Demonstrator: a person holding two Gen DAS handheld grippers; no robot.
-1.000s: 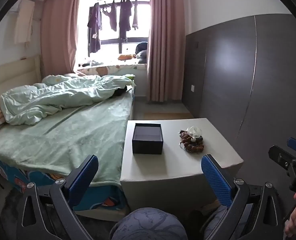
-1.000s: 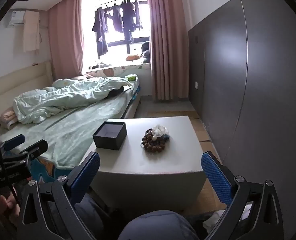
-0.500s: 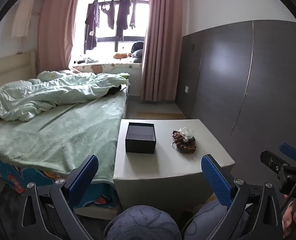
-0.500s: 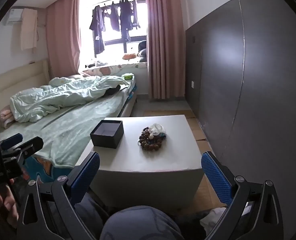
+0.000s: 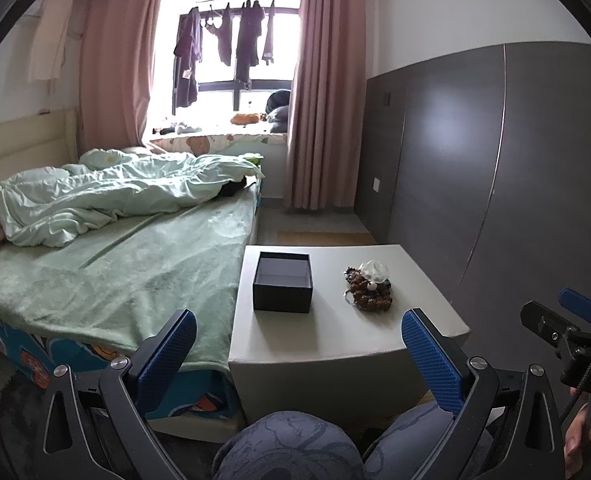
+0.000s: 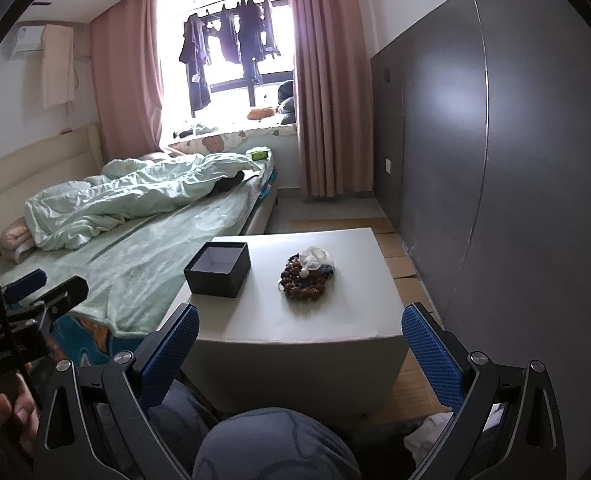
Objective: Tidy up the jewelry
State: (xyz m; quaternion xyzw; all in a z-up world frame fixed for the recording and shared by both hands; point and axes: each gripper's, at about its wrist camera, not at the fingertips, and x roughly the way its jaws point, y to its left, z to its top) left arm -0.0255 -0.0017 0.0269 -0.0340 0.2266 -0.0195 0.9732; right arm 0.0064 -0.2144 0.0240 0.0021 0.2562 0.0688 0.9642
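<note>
Start of the jewelry task: left gripper (image 5: 297, 354) and right gripper (image 6: 299, 354), jaws wide and empty, hang short of the counter (image 6: 347, 320), where the jewelry heap (image 6: 306, 274) lies beside the lidless black box (image 6: 217, 269), presumably its destination.

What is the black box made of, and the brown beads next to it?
The black box looks like matte cardboard: thin straight walls, no shine. The brown beads might be wood or seeds, with a dull, bumpy look; they are too small to tell for sure.
</note>
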